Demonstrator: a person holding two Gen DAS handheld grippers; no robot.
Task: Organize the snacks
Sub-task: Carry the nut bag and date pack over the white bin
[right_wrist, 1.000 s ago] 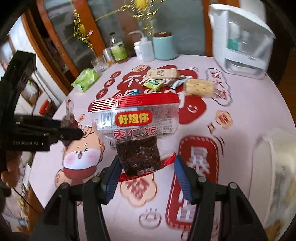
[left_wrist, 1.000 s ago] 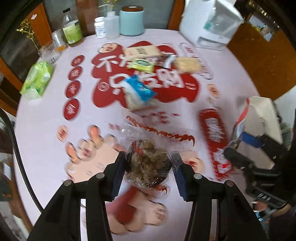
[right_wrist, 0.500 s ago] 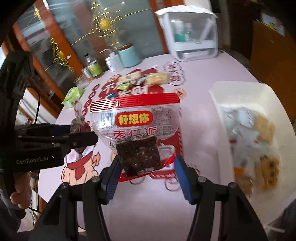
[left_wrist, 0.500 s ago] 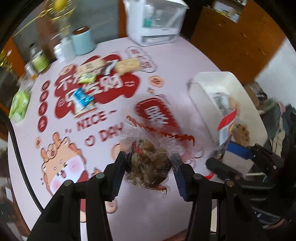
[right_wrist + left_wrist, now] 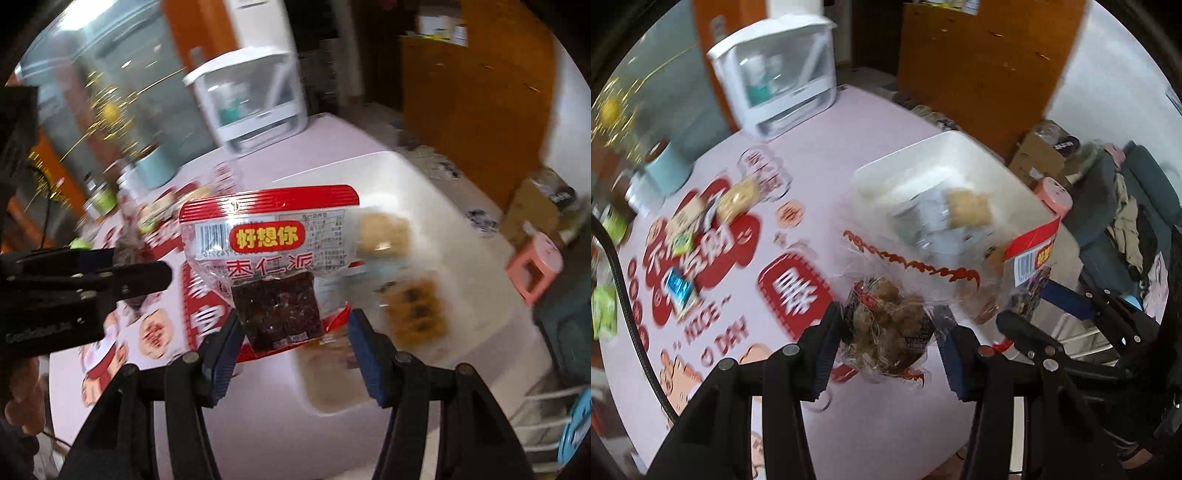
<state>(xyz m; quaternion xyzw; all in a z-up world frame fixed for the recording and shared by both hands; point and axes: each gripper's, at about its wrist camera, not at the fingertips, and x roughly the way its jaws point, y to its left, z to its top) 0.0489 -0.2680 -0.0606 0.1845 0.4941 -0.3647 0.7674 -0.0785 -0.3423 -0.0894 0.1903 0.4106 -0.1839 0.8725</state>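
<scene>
Each view looks forward and down along its own gripper's fingers from above the near edge of the pink table [image 5: 879,140], close to the snack pack at its fingertips. The left wrist view faces the white bin [image 5: 960,155] from its left, with the right gripper [image 5: 1030,314] entering at its right edge; the right wrist view faces the bin [image 5: 424,192] more directly, with the left gripper [image 5: 147,271] at its left edge. Both share the bin, the table's printed middle and the white case [image 5: 775,70] at the far side.

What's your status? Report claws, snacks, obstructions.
Left claw shut on clear brown-snack packet. Right claw shut on red-and-white date-cake packet. White plastic bin ahead, nothing blocking.
</scene>
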